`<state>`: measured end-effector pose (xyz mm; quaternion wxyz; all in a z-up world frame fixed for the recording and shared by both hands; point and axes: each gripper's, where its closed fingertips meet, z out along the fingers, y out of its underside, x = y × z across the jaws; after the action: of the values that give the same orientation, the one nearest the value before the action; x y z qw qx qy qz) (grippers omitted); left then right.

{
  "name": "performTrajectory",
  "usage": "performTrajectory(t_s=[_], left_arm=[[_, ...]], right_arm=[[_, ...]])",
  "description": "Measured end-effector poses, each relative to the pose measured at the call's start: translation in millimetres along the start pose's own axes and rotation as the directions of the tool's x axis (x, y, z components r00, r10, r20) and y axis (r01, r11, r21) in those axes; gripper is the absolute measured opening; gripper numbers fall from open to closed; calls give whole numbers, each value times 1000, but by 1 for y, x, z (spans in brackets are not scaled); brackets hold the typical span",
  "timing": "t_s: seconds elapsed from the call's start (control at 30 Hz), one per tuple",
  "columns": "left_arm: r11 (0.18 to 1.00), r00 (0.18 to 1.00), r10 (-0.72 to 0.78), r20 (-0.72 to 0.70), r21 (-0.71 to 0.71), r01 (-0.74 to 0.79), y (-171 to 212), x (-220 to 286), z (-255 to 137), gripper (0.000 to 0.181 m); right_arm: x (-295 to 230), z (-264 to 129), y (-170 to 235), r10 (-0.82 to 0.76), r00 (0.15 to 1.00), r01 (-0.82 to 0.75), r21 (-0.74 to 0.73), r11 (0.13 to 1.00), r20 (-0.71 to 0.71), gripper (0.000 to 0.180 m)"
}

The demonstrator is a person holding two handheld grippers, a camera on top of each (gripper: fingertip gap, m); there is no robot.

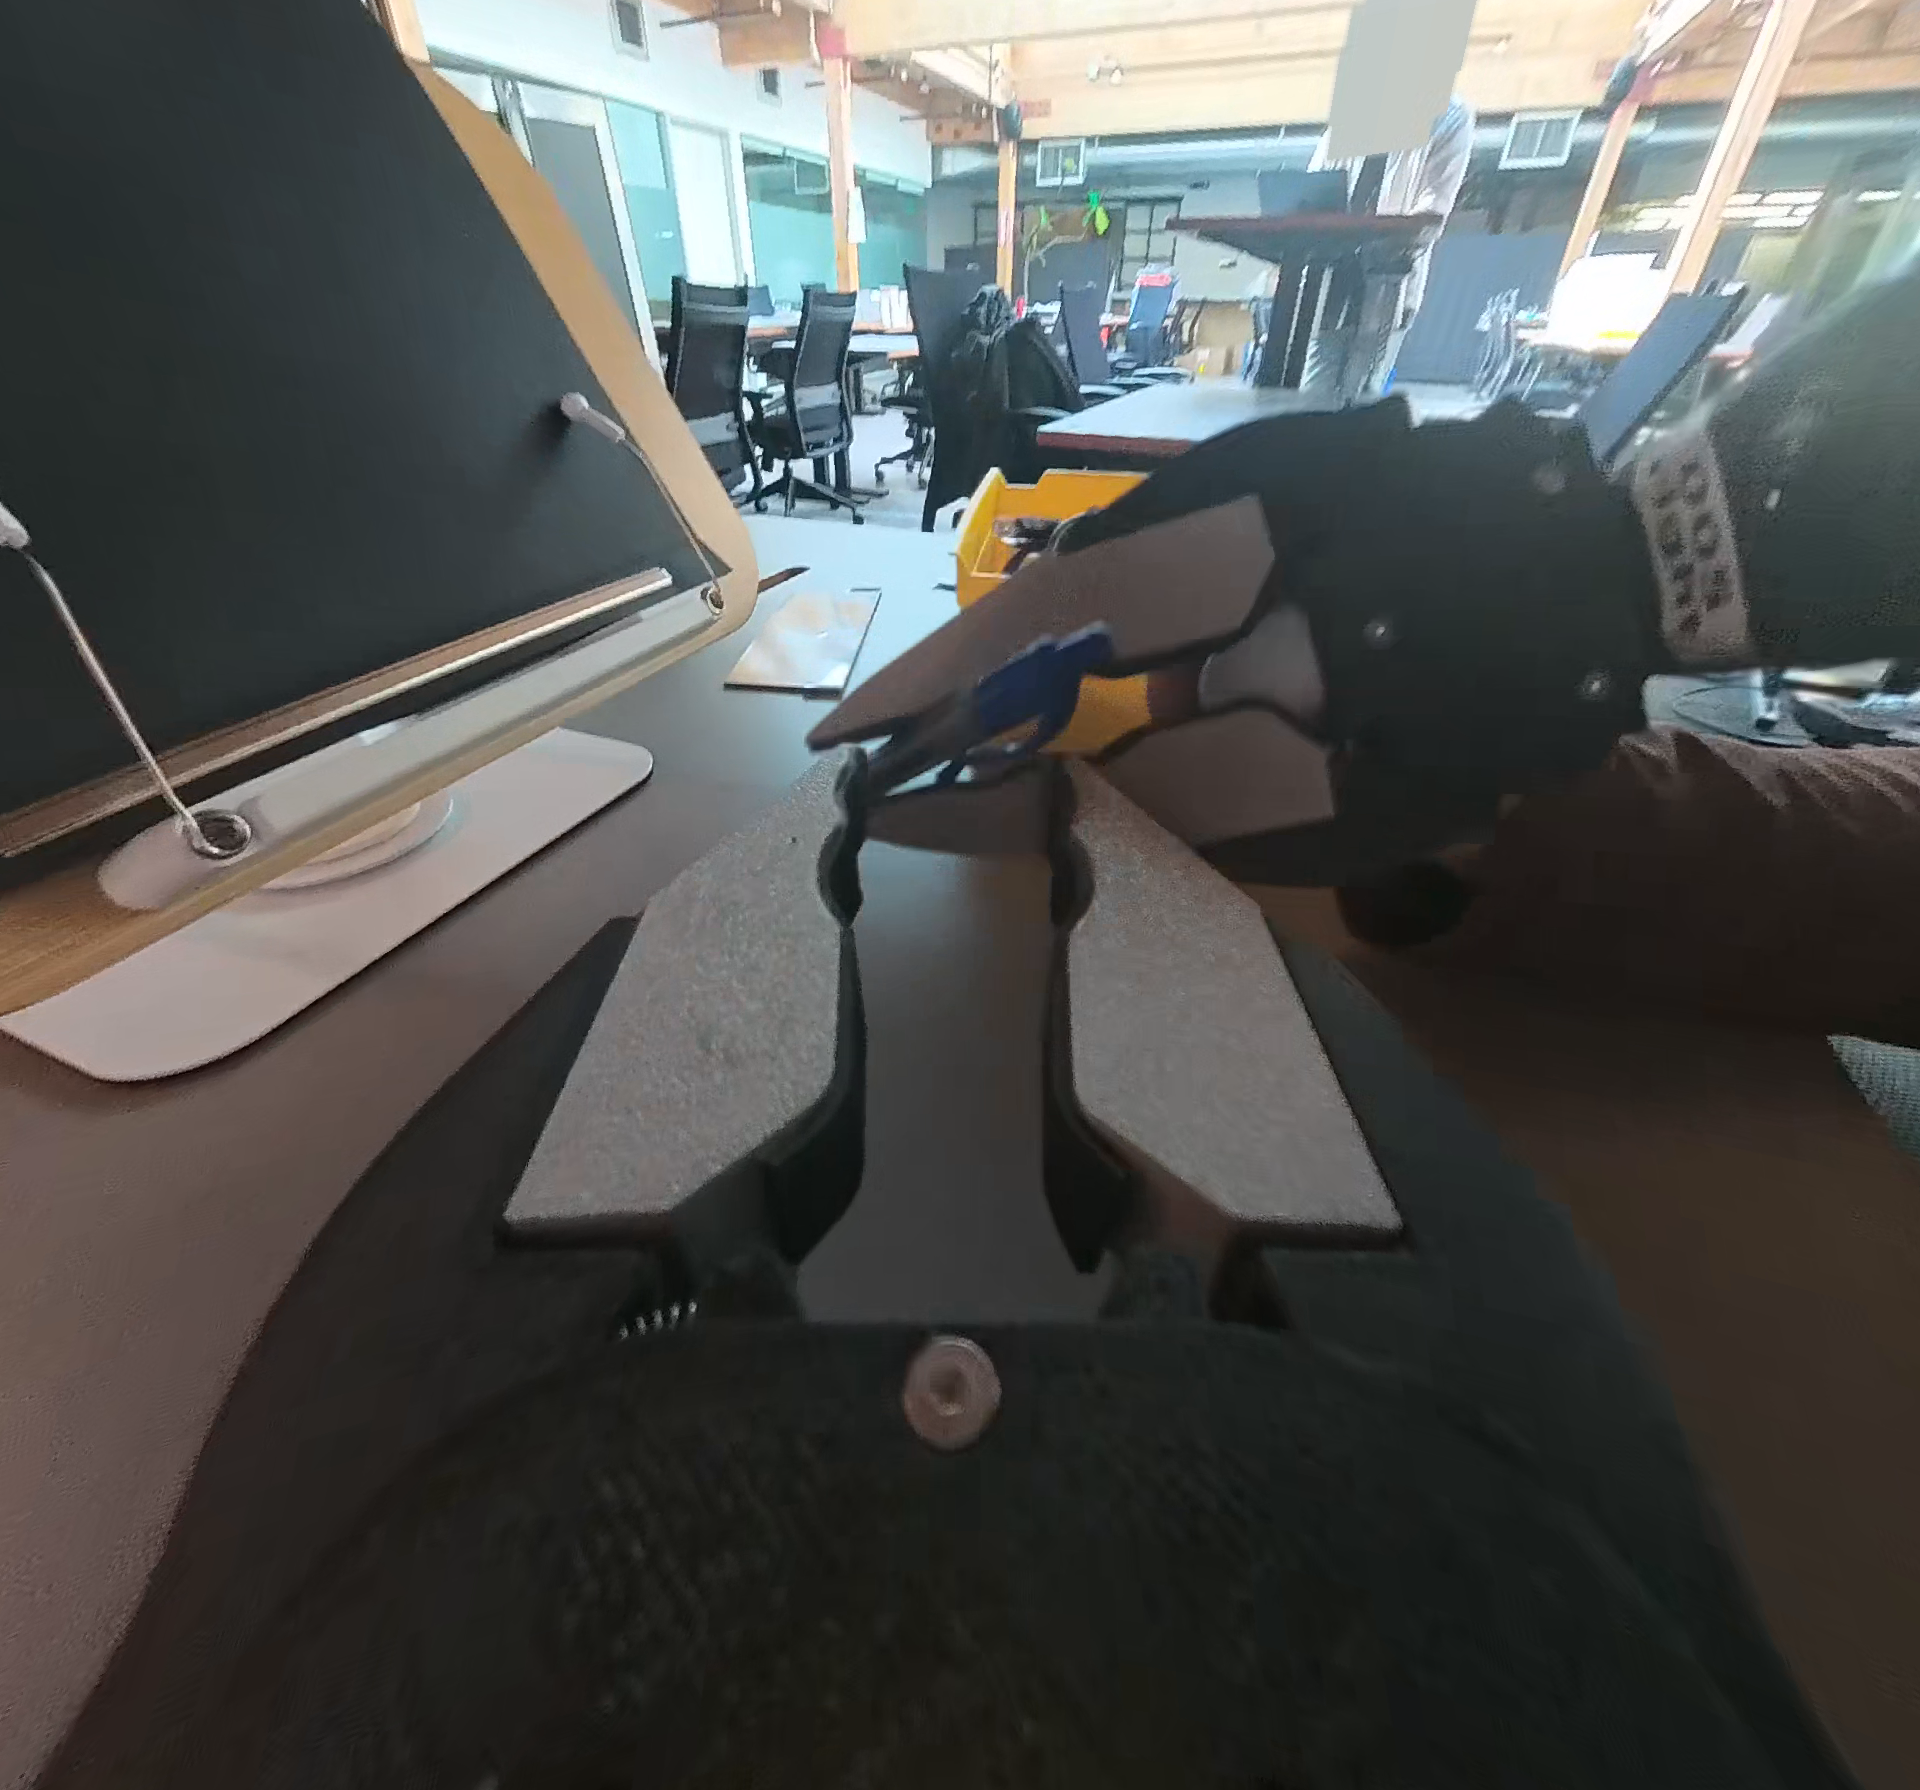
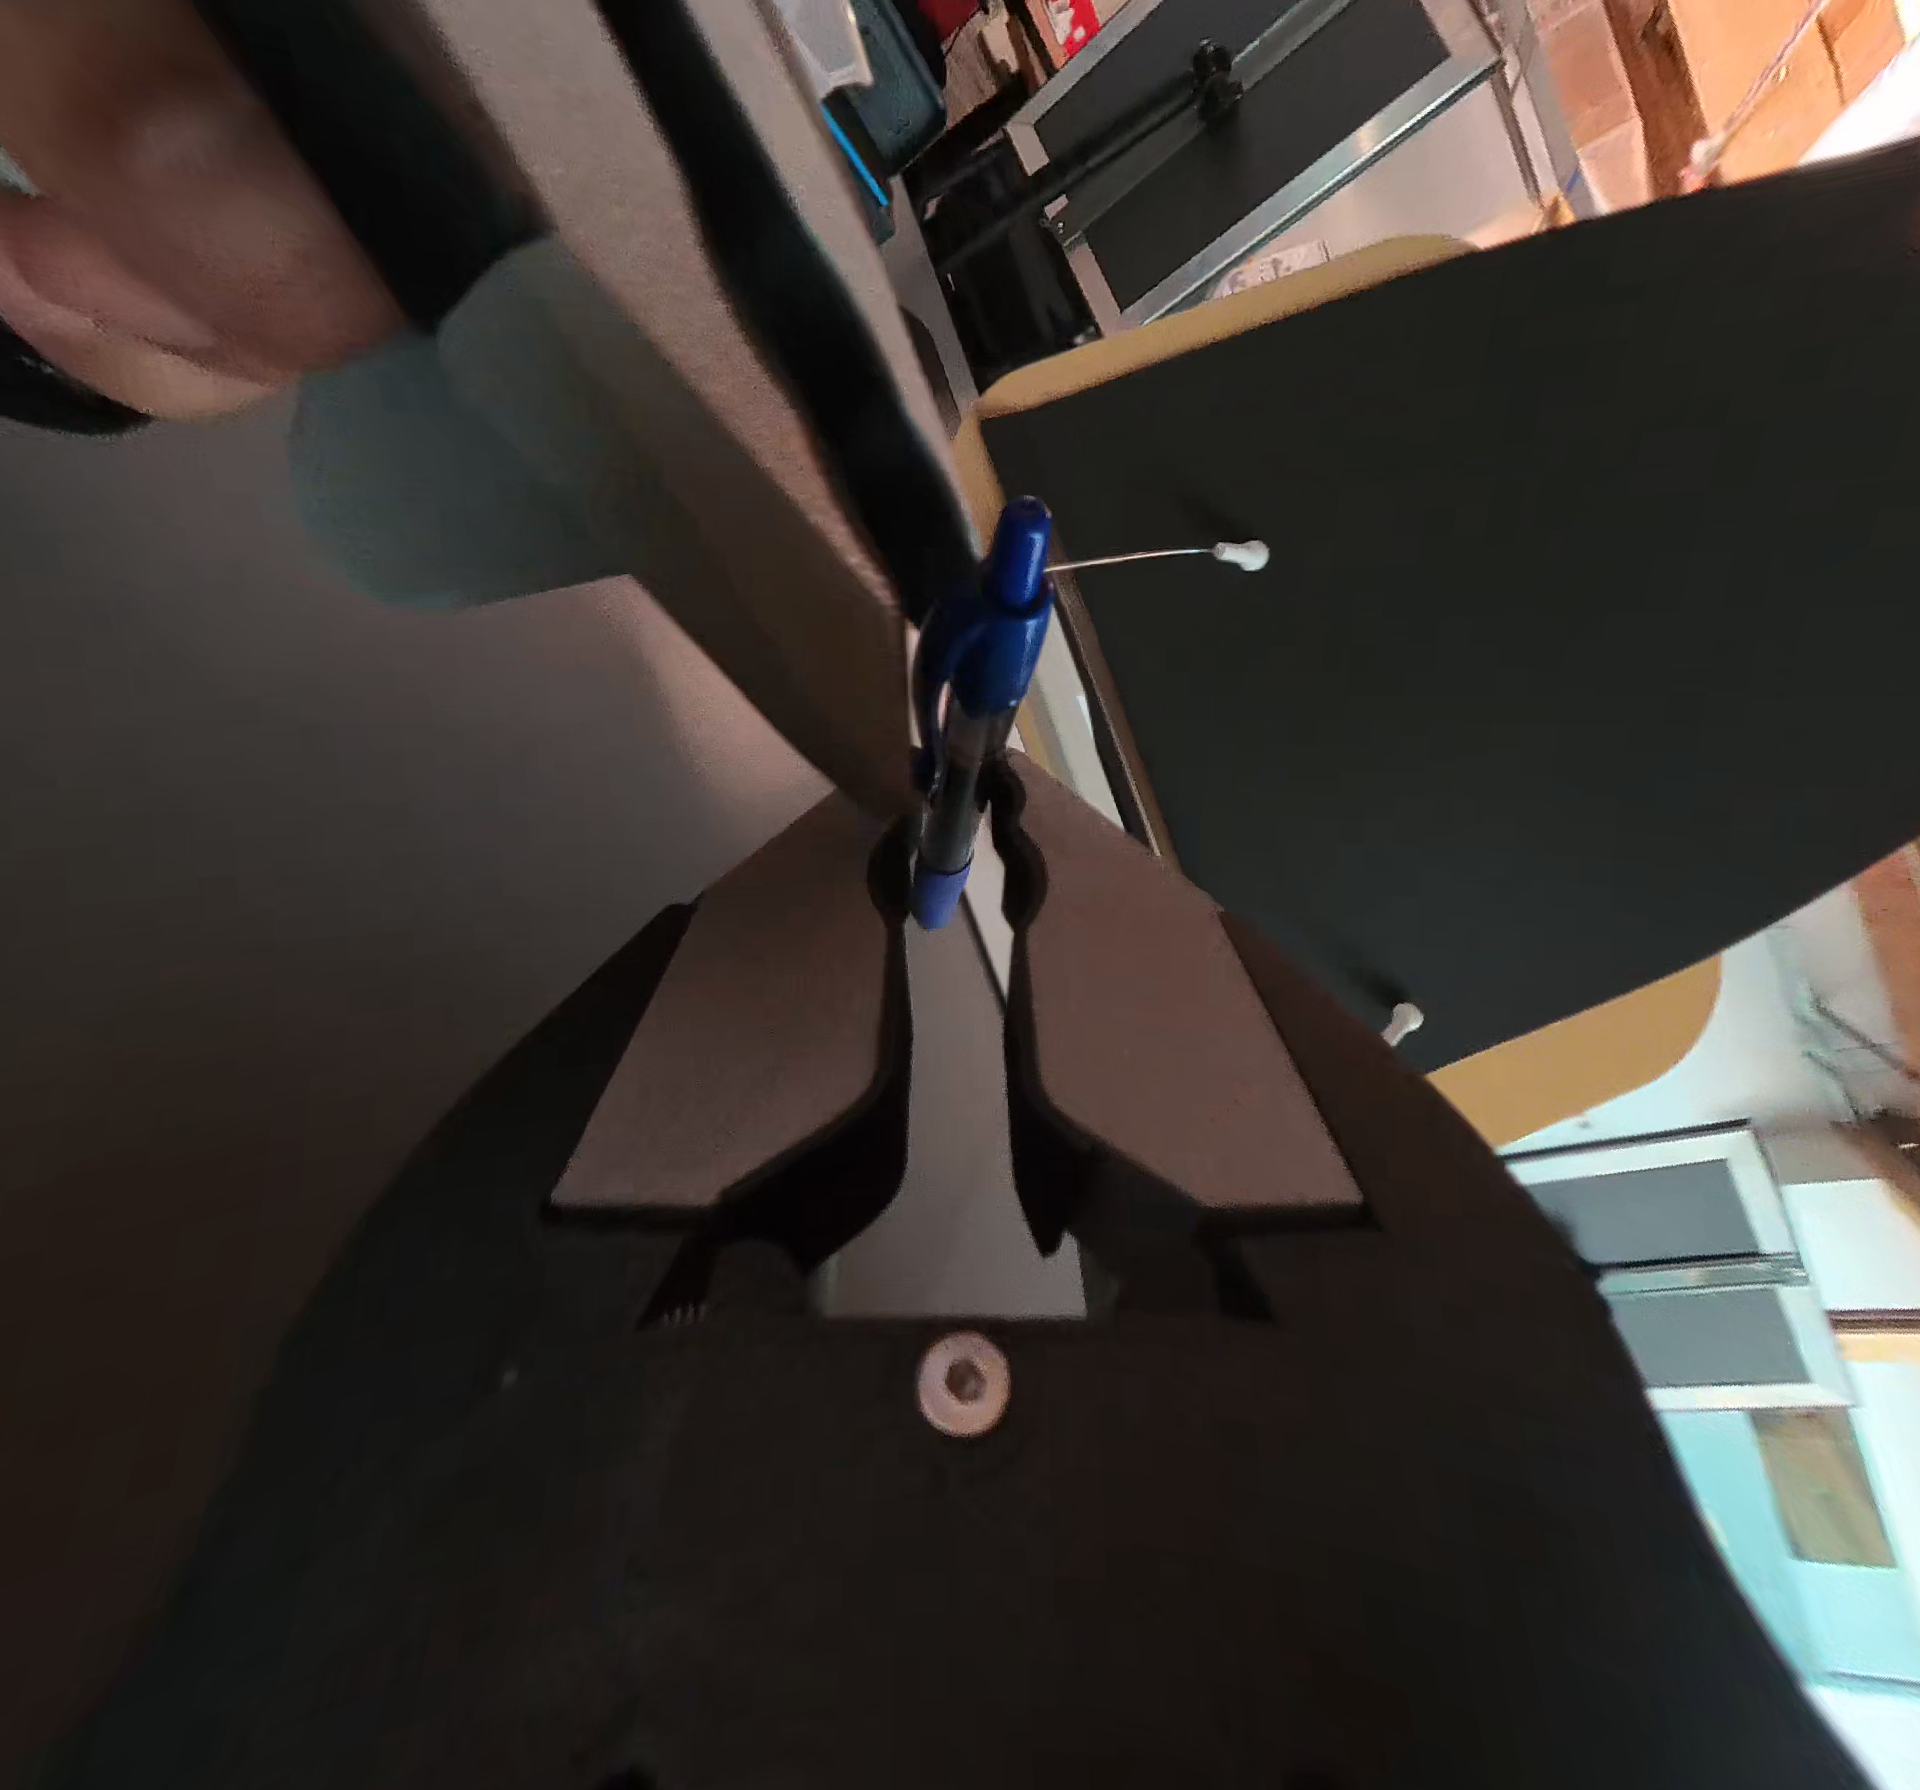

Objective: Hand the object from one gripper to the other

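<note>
Pen point(image 2: 977, 691), blue-capped with a clear barrel, is sitting between the tips of the right hand-held gripper point(image 2: 951, 847), which is grasping it by the lower barrel, just above the blue end. In the right wrist view the pen is standing up out of the fingertips, its cap and clip pointing away from the camera toward a black board with a tan wooden edge point(image 2: 1455, 649). The whole view is rolled sideways, so the room is appearing tilted.

From the left wrist view, the right hand-held gripper point(image 1: 883, 753) is reaching in from the right side, held by a person's sleeve-covered arm point(image 1: 1662, 867), and the pen point(image 1: 1023, 691) is showing as a blurred blue shape between its grey fingers. The left hand-held gripper point(image 1: 956, 836) is lying low over the dark table point(image 1: 312, 1117) with its jaws parted and nothing between them; its tips are sitting right at the tips of the other gripper, though I cannot tell whether they are touching the pen.

To the left, the black board is leaning on a white stand point(image 1: 312, 951) with thin metal page holders point(image 1: 114, 691). Behind the grippers a yellow bin point(image 1: 1029, 535) and a flat silvery sheet point(image 1: 810, 639) are resting on the table, and office chairs point(image 1: 810, 390) are standing farther back.
</note>
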<state>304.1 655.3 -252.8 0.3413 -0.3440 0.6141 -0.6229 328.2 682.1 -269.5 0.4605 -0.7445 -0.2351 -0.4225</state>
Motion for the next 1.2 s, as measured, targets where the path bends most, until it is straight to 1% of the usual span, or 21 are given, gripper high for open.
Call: performTrajectory(t_s=[0.07, 0.1, 0.2, 0.27, 0.3, 0.33, 0.4, 0.53, 0.57, 0.6, 0.67, 0.73, 0.83, 0.9, 1.0, 1.07, 1.1, 1.13, 1.17, 1.2], left_arm=[[1000, 1000, 14, -5, 1, -14, 0, 3, 1, 27], [999, 999, 35, 1, -7, -35, 1, 4, 1, 23], [993, 991, 120, 53, -16, -120, 1, 2, 1, 18], [986, 983, 165, 82, -14, -164, -1, 0, 0, 14], [982, 978, 187, 96, -21, -186, 0, -1, 0, 14], [979, 973, 202, 107, -28, -200, 1, -1, 1, 18], [978, 973, 207, 106, -28, -205, 2, 2, 3, 21], [978, 974, 208, 87, -9, -208, -2, 6, 2, 24], [976, 972, 218, 91, 6, -220, -5, 7, 1, 15], [972, 968, 235, 91, 3, -236, -7, 7, 0, 14], [963, 958, 268, 98, -3, -269, -9, 7, 0, 14], [961, 952, 273, 137, 6, -277, -13, 1, -3, 12], [973, 966, 212, 146, 63, -223, -25, -5, -11, 11], [982, 978, 139, 153, 102, -156, -31, -13, -17, 12], [982, 987, -5, 163, 186, -26, -38, -30, -28, 12], [969, 979, -84, 187, 243, 37, -43, -44, -37, 12], [962, 973, -103, 205, 268, 45, -45, -50, -41, 12], [957, 970, -104, 222, 287, 37, -47, -54, -45, 12], [955, 969, -89, 230, 297, 17, -49, -55, -47, 12], [952, 971, -62, 232, 305, -12, -52, -53, -48, 12]], right_arm=[[-1, 1, -1, -37, 999, 36, -18, 999, -22, 9], [-1, 1, 0, -38, 999, 37, -33, 999, -29, 9], [-2, 1, 1, -15, 1000, 14, -46, 999, -17, 9], [0, 2, 1, -47, 998, 45, -56, 997, -33, 10], [0, 2, 2, -58, 998, 55, -68, 996, -40, 10], [-1, 2, 3, -56, 998, 53, -74, 996, -38, 9], [-5, 3, 1, -37, 999, 36, -64, 997, -14, 10], [-11, 1, -6, -68, 998, 68, -34, 997, 3, 13], [-13, 1, -7, -73, 997, 73, -28, 997, 11, 17], [-12, 1, -9, -74, 997, 74, -22, 997, -3, 17], [-10, 0, -10, -37, 999, 37, -18, 999, 4, 15], [-4, -1, -9, 20, 1000, -21, -16, 1000, -5, 10], [7, -7, -12, 80, 996, -79, 47, 996, -25, 7], [6, -8, -11, 184, 982, -185, 67, 980, 34, 10], [7, -6, -10, 397, 904, -411, 73, 909, 157, 17], [12, -7, -7, 523, 825, -547, 67, 835, 214, 28], [13, -7, -7, 587, 769, -618, 61, 784, 252, 32], [13, -9, -11, 652, 689, -699, 52, 713, 318, 38], [10, -12, -19, 700, 581, -780, 38, 625, 415, 45], [7, -17, -29, 725, 450, -853, 11, 521, 521, 50]])
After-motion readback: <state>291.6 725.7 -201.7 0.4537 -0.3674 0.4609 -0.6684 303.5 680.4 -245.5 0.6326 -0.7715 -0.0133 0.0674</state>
